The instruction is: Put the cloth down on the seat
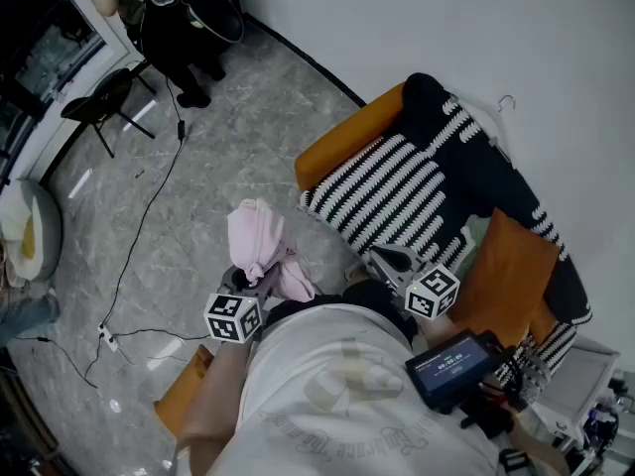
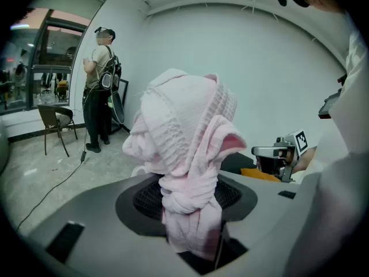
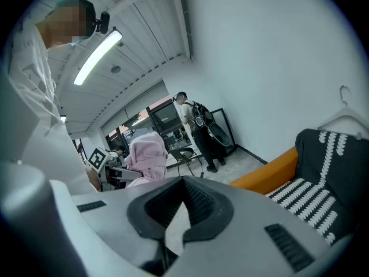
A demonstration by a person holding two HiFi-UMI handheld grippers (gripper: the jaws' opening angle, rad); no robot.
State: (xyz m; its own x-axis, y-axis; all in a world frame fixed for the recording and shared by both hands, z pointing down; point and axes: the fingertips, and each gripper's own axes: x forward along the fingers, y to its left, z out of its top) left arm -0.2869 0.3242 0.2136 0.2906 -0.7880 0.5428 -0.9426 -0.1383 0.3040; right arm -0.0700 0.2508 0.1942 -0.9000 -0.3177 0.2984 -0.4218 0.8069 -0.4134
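Note:
A bundled pink cloth [image 1: 260,246] stands up out of my left gripper [image 1: 260,282], over the grey floor just off the sofa's front. In the left gripper view the cloth [image 2: 187,131] is knotted and pinched between the dark pads, so the left gripper [image 2: 190,192] is shut on it. The seat is an orange sofa [image 1: 349,132] covered by a black-and-white striped blanket [image 1: 397,191]. My right gripper [image 1: 389,259] hovers at the seat's front edge, and in its own view the right gripper [image 3: 184,184] has its jaws together with nothing in them. The pink cloth [image 3: 147,154] shows to its left.
An orange cushion [image 1: 506,266] leans at the sofa's right end. A person in black [image 2: 101,91] stands by a folding chair [image 1: 104,102] at the far window. A cable [image 1: 149,216] trails across the floor. A hanger [image 1: 506,102] is on the wall.

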